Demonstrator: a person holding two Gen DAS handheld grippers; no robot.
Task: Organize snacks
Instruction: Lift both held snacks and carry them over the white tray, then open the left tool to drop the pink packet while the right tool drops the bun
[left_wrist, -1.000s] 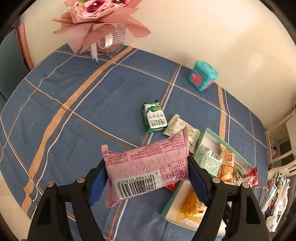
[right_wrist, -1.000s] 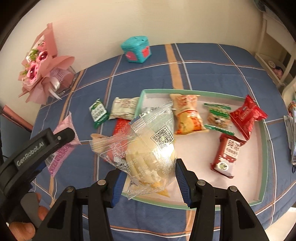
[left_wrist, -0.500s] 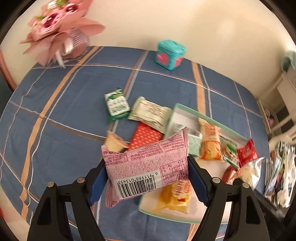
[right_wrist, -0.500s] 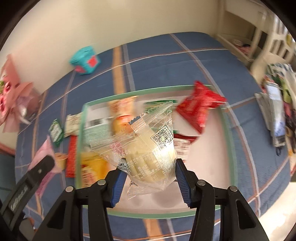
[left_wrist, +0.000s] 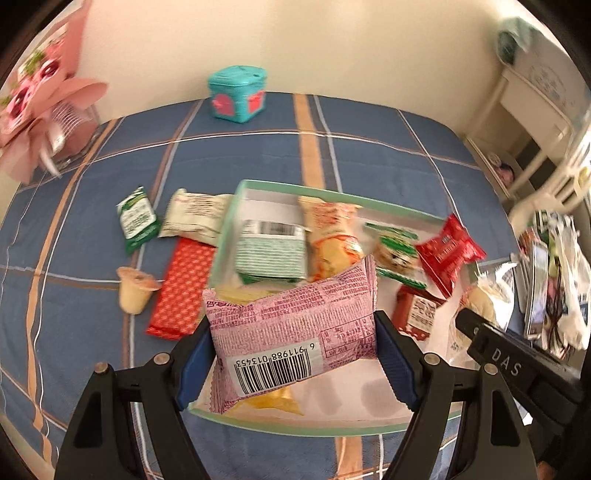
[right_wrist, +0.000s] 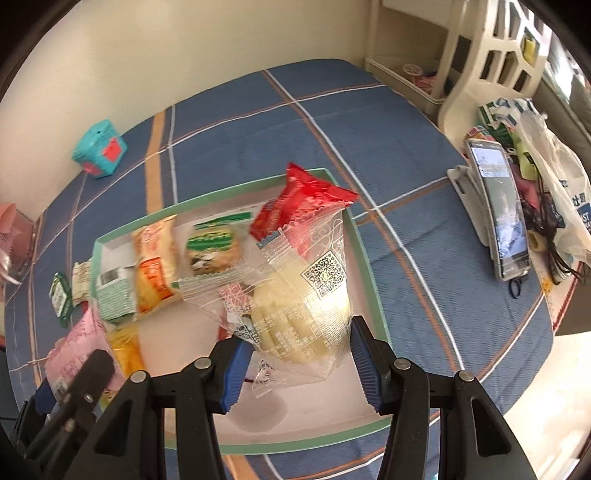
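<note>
My left gripper (left_wrist: 295, 363) is shut on a pink snack packet (left_wrist: 291, 328) with a barcode, held above the near left part of the green-rimmed white tray (left_wrist: 295, 424). My right gripper (right_wrist: 299, 365) is shut on a clear packet of pale pastry (right_wrist: 306, 291) over the tray's right side (right_wrist: 369, 269). In the tray lie a red packet (left_wrist: 448, 251), an orange packet (left_wrist: 328, 236), a green striped packet (left_wrist: 271, 254) and others. On the cloth to its left are a green packet (left_wrist: 136, 219), a cream packet (left_wrist: 195, 218), a red bar (left_wrist: 184, 288) and a jelly cup (left_wrist: 135, 291).
A teal box (left_wrist: 236, 92) stands at the back by the wall, a pink bouquet (left_wrist: 40, 110) at the back left. At the table's right edge are a phone on a stand (right_wrist: 498, 210) and plastic bags (right_wrist: 546, 184). A white rack (right_wrist: 480, 55) stands beyond.
Both grippers have swung to the right across the table and now hang over the tray, each still holding its packet. Both views have rolled.
</note>
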